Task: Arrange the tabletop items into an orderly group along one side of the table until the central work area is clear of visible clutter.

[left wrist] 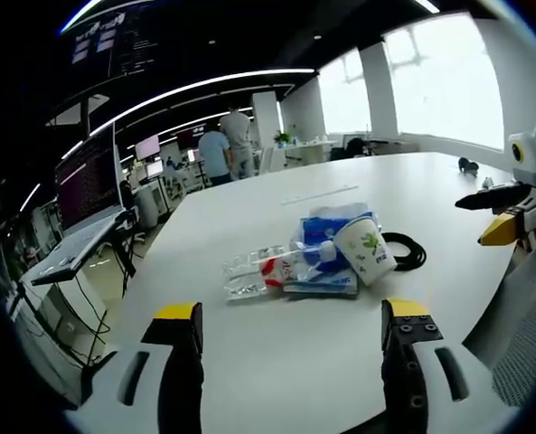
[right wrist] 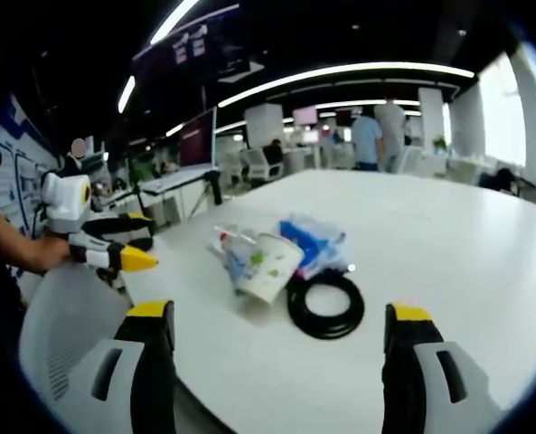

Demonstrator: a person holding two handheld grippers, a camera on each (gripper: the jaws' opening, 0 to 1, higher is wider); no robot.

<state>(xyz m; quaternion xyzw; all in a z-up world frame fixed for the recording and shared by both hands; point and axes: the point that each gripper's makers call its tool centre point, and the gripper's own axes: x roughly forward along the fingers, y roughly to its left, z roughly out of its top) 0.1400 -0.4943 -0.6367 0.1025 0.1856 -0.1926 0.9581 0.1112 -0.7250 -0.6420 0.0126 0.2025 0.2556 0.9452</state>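
This is a big open-plan office. A wide white table stands in the middle of it. Beyond the table's far end, two people stand among rows of desks with monitors and office chairs. Beside the table, a laptop sits open on a stand. Long strip lights curve across the dark ceiling above it, and tall windows line the wall past it.

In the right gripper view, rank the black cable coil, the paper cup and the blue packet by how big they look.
1. Black cable coil, widest outline, but it also lies nearest the camera.
2 and 3. Paper cup and blue packet look much alike; the cup hides part of the packet, so I won't rank them.
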